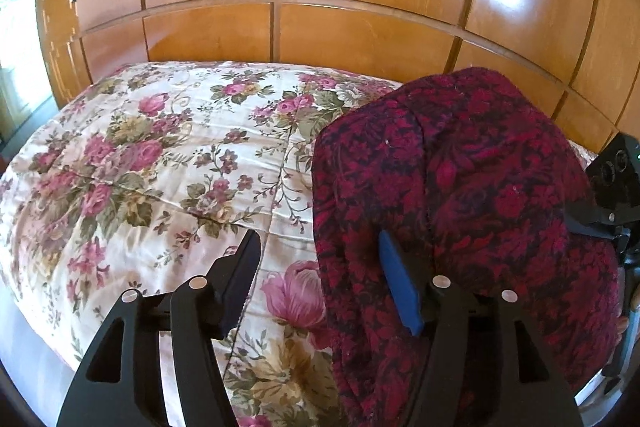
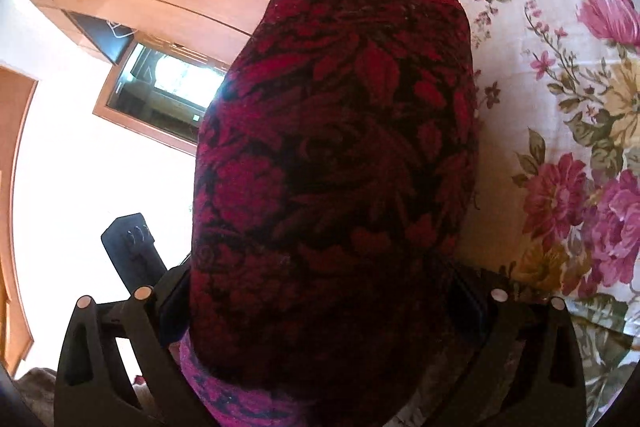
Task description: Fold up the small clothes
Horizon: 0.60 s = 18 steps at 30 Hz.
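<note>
A dark red and black floral garment (image 1: 472, 195) hangs raised over the flowered bedspread (image 1: 160, 163). In the left wrist view my left gripper (image 1: 320, 267) is open; its blue right finger (image 1: 400, 287) presses against the cloth's left edge and its black left finger (image 1: 240, 279) is over the bedspread. In the right wrist view the garment (image 2: 336, 163) fills the middle and drapes between my right gripper's (image 2: 332, 307) fingers, hiding the tips; the jaws stand wide around the bunched cloth. The right gripper's body (image 1: 612, 187) shows at the right edge of the left wrist view.
Wooden wardrobe panels (image 1: 320, 7) stand behind the bed. The bedspread (image 2: 560, 107) lies right of the garment in the right wrist view. A window (image 2: 168, 83) and white wall are at the left, with the left gripper's body (image 2: 132, 247) below them.
</note>
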### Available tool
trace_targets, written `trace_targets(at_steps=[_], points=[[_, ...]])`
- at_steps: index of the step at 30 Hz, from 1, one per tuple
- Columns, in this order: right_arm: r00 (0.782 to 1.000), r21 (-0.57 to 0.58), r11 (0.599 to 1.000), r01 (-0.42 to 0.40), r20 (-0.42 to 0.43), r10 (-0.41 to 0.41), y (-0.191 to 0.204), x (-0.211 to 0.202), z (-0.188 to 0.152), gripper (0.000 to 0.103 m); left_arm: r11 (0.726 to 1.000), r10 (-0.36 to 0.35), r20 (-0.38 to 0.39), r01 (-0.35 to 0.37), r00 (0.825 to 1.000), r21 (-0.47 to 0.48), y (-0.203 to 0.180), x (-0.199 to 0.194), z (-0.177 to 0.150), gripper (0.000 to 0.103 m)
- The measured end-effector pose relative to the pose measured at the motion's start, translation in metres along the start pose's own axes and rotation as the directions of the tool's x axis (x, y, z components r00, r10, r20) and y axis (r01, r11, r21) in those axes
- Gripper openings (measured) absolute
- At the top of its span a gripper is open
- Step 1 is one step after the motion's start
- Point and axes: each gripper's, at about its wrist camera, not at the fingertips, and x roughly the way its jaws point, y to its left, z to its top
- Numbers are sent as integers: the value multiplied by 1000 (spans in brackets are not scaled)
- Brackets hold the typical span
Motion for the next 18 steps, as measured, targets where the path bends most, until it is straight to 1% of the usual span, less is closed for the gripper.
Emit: trace_targets(at_steps=[1,3,5,9,12,14,16,17,18], points=[[1000,-9,1000,7,2,-7,4,-1,-1,95,1000,-3,3,3,1000,-5,1,-1,-1,60],[1000,-31,999,23,6,-23,10,-2,-3,93,1000,-1,4,1,1000,-22,6,0,-3,66],[999,-47,998,38,11,-38,22,-5,-1,91,999,-19,-2,19,1000,-46,11,1,-4,66],[998,-69,995,68,20,-67,30,-5,-6,85,996,-47,-3,47,999,-75,15,0,-8,66],[996,-85,992,90,32,-87,37,-9,-11,81,991,-80,-5,79,997,-106,17,0,-12,66],[994,-95,990,102,40,-98,41,-12,-15,79,982,-126,-7,124,992,-144,23,3,-15,66],[993,-101,988,113,45,-109,43,-13,-20,79,978,-136,-9,132,991,-163,31,4,-17,81],[993,-99,989,114,46,-110,43,-13,-22,79,975,-130,-9,126,992,-182,37,3,-18,92],[993,-95,989,116,49,-112,41,-15,-22,79,966,-158,-6,154,987,-207,44,1,-20,92]])
